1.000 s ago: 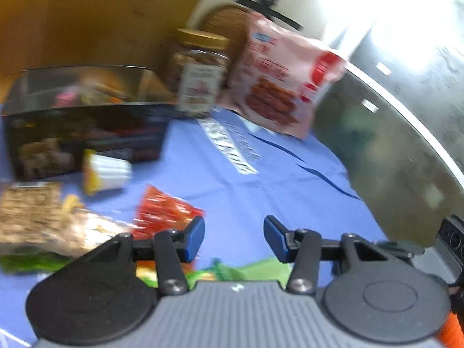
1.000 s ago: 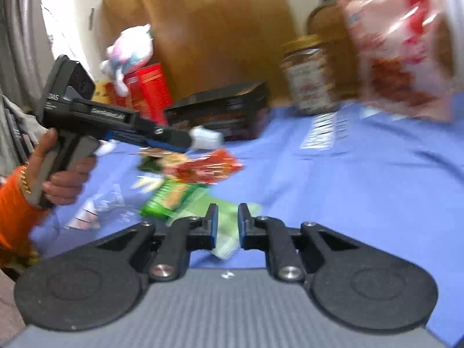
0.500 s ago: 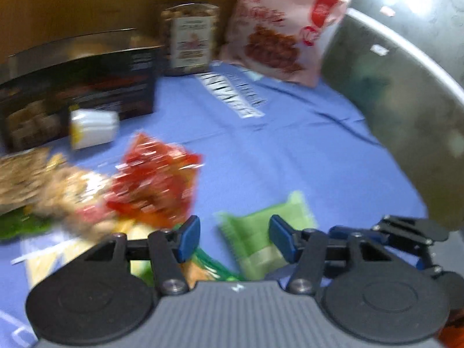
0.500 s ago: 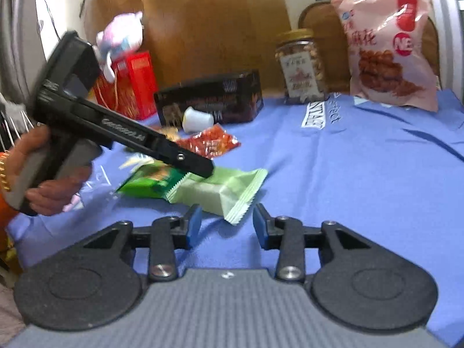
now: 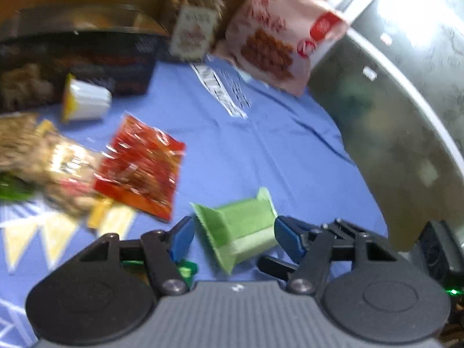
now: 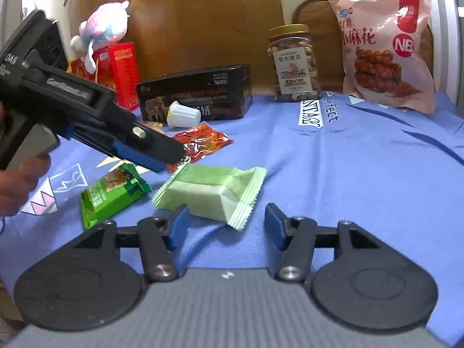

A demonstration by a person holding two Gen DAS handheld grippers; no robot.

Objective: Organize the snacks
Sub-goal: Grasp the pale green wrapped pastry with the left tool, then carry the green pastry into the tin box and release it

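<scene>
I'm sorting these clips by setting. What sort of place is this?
Probably a home, at a table under a blue printed cloth. Packaged snacks lie on it, with a nut jar and a pink snack bag at the back, and a plush toy sits on a red box.

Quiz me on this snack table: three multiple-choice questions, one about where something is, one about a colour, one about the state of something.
1. Where is the nut jar?
A. beside the pink bag
B. inside the dark box
C. on the plush toy

2. What colour is the table cloth?
A. red
B. blue
C. white

3. How is the white cup?
A. upright
B. on its side
C. stacked on the jar

Answers: 1 A, it stands just left of the bag; 2 B, blue fabric shows everywhere; 3 B, it lies tipped before the box.
</scene>
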